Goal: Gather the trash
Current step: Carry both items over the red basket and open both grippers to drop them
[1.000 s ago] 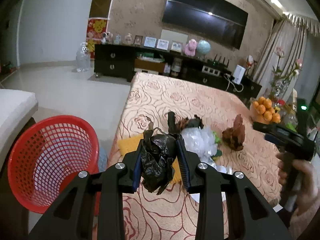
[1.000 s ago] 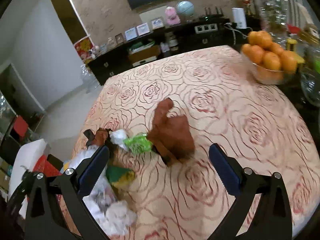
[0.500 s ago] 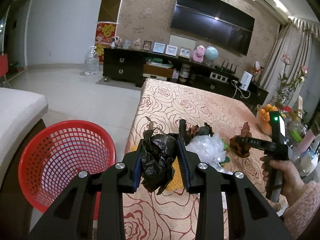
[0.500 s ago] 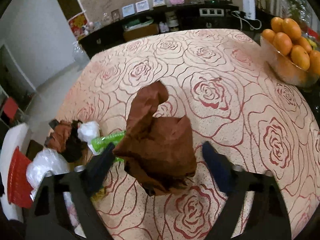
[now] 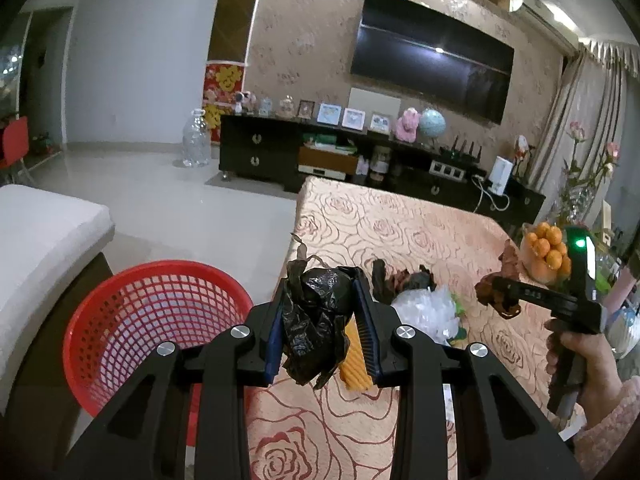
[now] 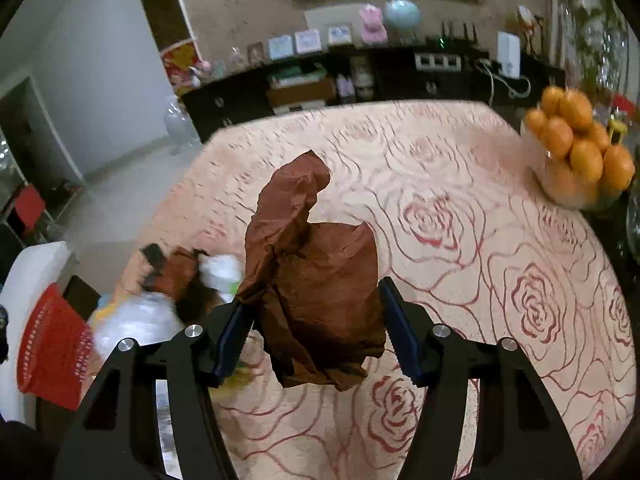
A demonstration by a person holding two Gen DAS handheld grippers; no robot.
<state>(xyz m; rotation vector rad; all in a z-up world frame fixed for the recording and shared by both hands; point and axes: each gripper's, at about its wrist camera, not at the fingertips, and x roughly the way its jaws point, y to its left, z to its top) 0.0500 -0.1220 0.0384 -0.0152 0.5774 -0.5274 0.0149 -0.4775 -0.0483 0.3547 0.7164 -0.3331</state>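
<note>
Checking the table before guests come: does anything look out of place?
Yes: crumpled trash is heaped on the tablecloth near the edge by the red basket. The left gripper holds a black bag; the right gripper holds brown paper.

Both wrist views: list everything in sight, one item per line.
crumpled black plastic bag: one, black, clamped in the left tongs
crumpled brown paper bag: one, brown, clamped in the right tongs
red mesh plastic basket: one, red, on the floor left of the table
rose-patterned tablecloth: one, peach, covering the table
leftover trash pile: several pieces, white, brown, black, green, yellow, near the table's left edge
bowl of oranges: one, orange, far right of the table
wall television: one, black, above the dark cabinet
person's right hand: one, gripping the right tongs' handle
</note>
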